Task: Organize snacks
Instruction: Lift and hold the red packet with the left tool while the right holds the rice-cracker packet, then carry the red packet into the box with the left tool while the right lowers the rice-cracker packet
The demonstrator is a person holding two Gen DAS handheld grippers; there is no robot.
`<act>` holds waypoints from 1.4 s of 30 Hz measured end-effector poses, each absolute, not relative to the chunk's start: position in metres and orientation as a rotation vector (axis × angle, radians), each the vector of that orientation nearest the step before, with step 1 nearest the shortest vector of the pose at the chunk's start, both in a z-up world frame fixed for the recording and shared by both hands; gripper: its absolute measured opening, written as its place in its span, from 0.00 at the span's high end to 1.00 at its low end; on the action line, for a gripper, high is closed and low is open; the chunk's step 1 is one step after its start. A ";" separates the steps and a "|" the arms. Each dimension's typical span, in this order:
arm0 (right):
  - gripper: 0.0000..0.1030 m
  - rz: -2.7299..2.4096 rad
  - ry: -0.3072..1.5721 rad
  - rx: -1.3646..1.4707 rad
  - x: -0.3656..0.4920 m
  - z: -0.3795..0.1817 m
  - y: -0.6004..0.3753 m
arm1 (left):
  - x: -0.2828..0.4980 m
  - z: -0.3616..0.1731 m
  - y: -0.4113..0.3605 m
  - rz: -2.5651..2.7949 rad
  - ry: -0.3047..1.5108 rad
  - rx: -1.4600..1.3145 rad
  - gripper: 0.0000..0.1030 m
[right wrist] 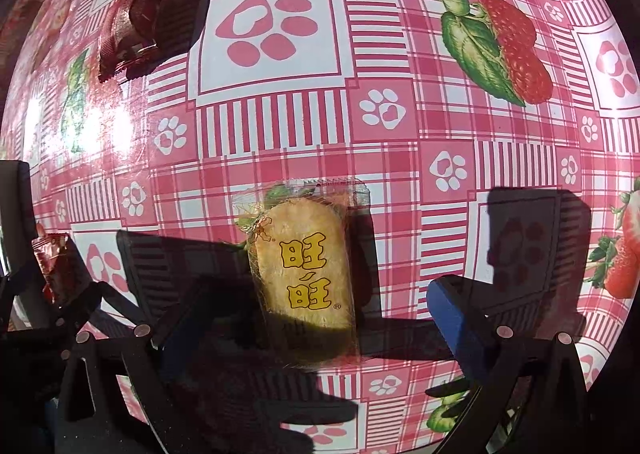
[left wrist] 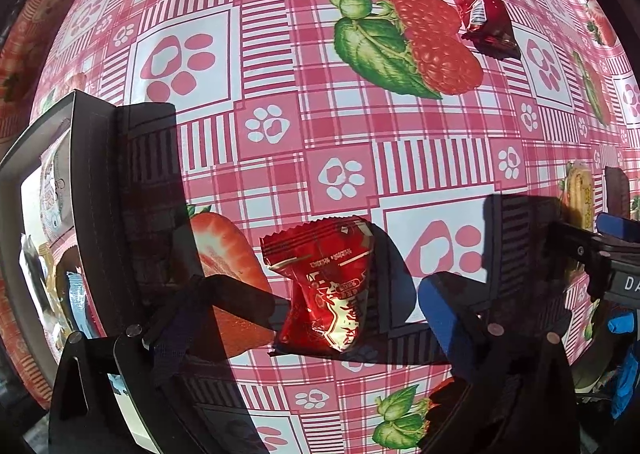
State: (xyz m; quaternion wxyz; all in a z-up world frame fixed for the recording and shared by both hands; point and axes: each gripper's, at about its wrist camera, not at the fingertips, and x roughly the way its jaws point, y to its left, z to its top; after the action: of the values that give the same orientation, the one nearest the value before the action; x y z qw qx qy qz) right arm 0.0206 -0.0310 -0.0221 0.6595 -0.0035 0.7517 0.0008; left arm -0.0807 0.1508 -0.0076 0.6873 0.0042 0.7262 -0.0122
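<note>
The left tongs (left wrist: 344, 306) stand fully spread above a red snack packet (left wrist: 326, 288) lying on the desk (left wrist: 280, 157), pads clear of it. The right tongs (right wrist: 316, 310) are likewise spread, straddling a clear-wrapped rice cracker (right wrist: 304, 274) without contact. A box (left wrist: 60, 221) holding snacks sits at the left.

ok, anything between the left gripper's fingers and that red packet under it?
Nothing visible. The left gripper is open, its fingers either side of the red snack packet, which lies flat on the strawberry tablecloth. The dark box sits off to the left, clear of the gap.
</note>
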 end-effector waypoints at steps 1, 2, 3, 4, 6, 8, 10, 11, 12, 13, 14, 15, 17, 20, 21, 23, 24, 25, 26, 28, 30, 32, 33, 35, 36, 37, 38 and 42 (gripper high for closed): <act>0.00 0.002 1.716 -0.009 0.014 -0.023 -0.029 | -0.079 -0.007 0.151 -0.027 1.637 0.010 0.00; 0.00 0.003 1.729 -0.010 0.011 -0.024 -0.027 | -0.077 -0.009 0.151 -0.028 1.652 0.012 0.00; 0.00 0.005 1.737 -0.011 0.009 -0.025 -0.025 | -0.076 -0.010 0.151 -0.028 1.665 0.014 0.00; 0.00 0.008 1.742 -0.017 0.005 -0.025 -0.023 | -0.074 -0.011 0.150 -0.031 1.677 0.017 0.00; 0.09 0.010 1.735 -0.024 0.001 -0.021 -0.021 | -0.074 -0.008 0.149 -0.049 1.675 0.035 0.05; 0.25 0.023 1.713 -0.041 -0.009 -0.012 -0.018 | -0.075 -0.001 0.143 -0.084 1.649 0.071 0.23; 0.50 0.046 1.689 -0.066 -0.011 -0.003 -0.016 | -0.077 0.006 0.138 -0.119 1.625 0.105 0.43; 0.64 0.060 1.686 -0.072 -0.012 -0.001 -0.014 | -0.078 0.007 0.136 -0.132 1.618 0.116 0.55; 0.64 0.078 1.695 -0.057 -0.013 -0.001 -0.012 | -0.078 0.009 0.136 -0.140 1.614 0.122 0.61; 0.64 0.084 1.701 -0.042 -0.015 -0.001 -0.012 | -0.078 0.010 0.136 -0.151 1.615 0.117 0.67; 0.64 0.089 1.702 -0.024 -0.015 0.000 -0.013 | -0.078 0.010 0.138 -0.163 1.620 0.096 0.67; 0.64 0.099 1.701 0.003 -0.016 0.001 -0.013 | -0.078 0.012 0.141 -0.170 1.619 0.072 0.68; 0.64 0.116 1.700 0.052 -0.019 0.005 -0.012 | -0.080 0.019 0.146 -0.178 1.600 0.043 0.68; 0.64 0.151 1.694 0.071 -0.026 0.013 -0.004 | -0.083 0.032 0.156 -0.194 1.570 0.011 0.68; 0.64 0.163 1.693 0.067 -0.028 0.016 -0.001 | -0.084 0.035 0.160 -0.195 1.563 0.003 0.68; 0.64 0.183 1.689 0.063 -0.030 0.021 0.005 | -0.086 0.042 0.169 -0.192 1.553 -0.013 0.68; 0.64 0.192 1.686 0.062 -0.031 0.024 0.008 | -0.089 0.044 0.173 -0.188 1.549 -0.022 0.68; 0.64 0.201 1.685 0.063 -0.032 0.026 0.011 | -0.090 0.047 0.177 -0.184 1.544 -0.031 0.68; 0.64 0.210 1.684 0.064 -0.033 0.029 0.016 | -0.091 0.051 0.182 -0.178 1.538 -0.039 0.68; 0.64 0.233 1.681 0.060 -0.034 0.034 0.027 | -0.092 0.057 0.190 -0.168 1.523 -0.047 0.68; 0.64 0.257 1.674 0.046 -0.036 0.039 0.040 | -0.095 0.064 0.198 -0.155 1.506 -0.054 0.68; 0.64 0.286 1.666 0.025 -0.038 0.046 0.056 | -0.098 0.069 0.206 -0.142 1.493 -0.066 0.68; 0.64 0.300 1.661 0.013 -0.039 0.049 0.065 | -0.100 0.071 0.210 -0.135 1.488 -0.072 0.68; 0.64 0.327 1.654 -0.010 -0.041 0.055 0.082 | -0.102 0.076 0.219 -0.116 1.477 -0.088 0.68; 0.64 0.341 1.649 -0.021 -0.043 0.057 0.092 | -0.105 0.078 0.224 -0.107 1.471 -0.096 0.68; 0.64 0.354 1.646 -0.032 -0.044 0.061 0.102 | -0.109 0.081 0.227 -0.097 1.464 -0.105 0.68; 0.64 0.366 1.642 -0.043 -0.046 0.063 0.110 | -0.112 0.082 0.232 -0.088 1.458 -0.115 0.68; 0.64 0.417 1.634 -0.081 -0.053 0.067 0.144 | -0.124 0.087 0.255 -0.039 1.436 -0.153 0.68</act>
State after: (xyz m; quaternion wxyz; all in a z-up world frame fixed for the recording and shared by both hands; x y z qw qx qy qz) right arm -0.0532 0.1445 0.0669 0.6643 -0.0360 0.7234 0.1847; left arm -0.1237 0.2553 0.0871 0.7503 -0.0701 0.6571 -0.0180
